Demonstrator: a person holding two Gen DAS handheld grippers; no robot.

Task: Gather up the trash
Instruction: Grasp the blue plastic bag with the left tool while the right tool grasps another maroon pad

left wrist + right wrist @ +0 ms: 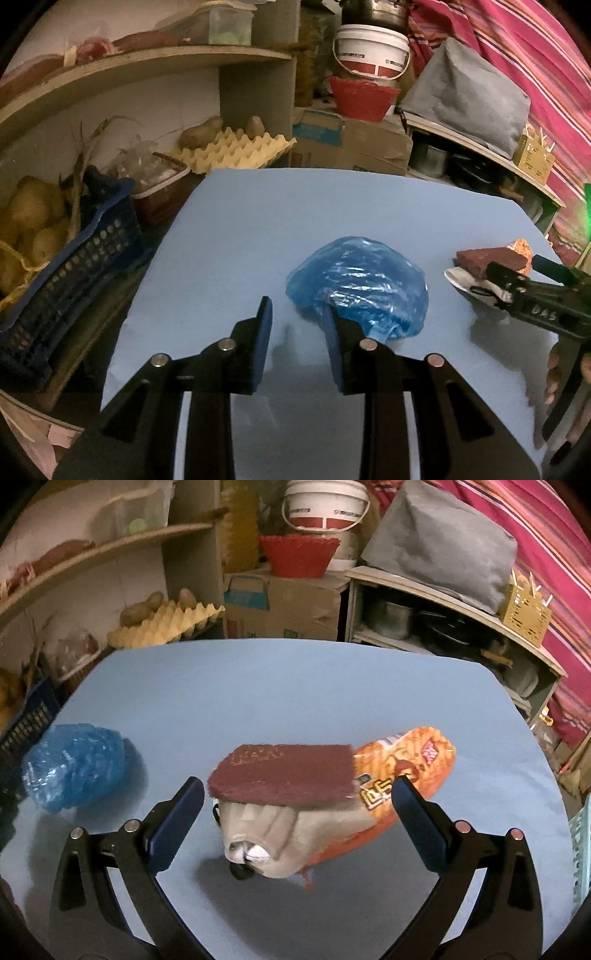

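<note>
A crumpled blue plastic bag (360,282) lies on the light blue table sheet (258,221), just right of my left gripper (297,314). Its jaws stand a narrow gap apart with nothing between them, and the right finger touches the bag's near edge. My right gripper (295,808) is wide open around a pile: a maroon scouring pad (284,775) on a crumpled beige wrapper (266,834), beside an orange snack packet (410,760). The pads do not press on the pile. The blue bag (74,768) also shows at the left of the right wrist view.
A dark blue crate (74,273) of potatoes stands off the sheet's left edge. A yellow egg tray (236,147), a cardboard box (351,144) with a red basket (364,98) and a shelf of pots (443,627) line the back. A hand (554,376) holds the right gripper.
</note>
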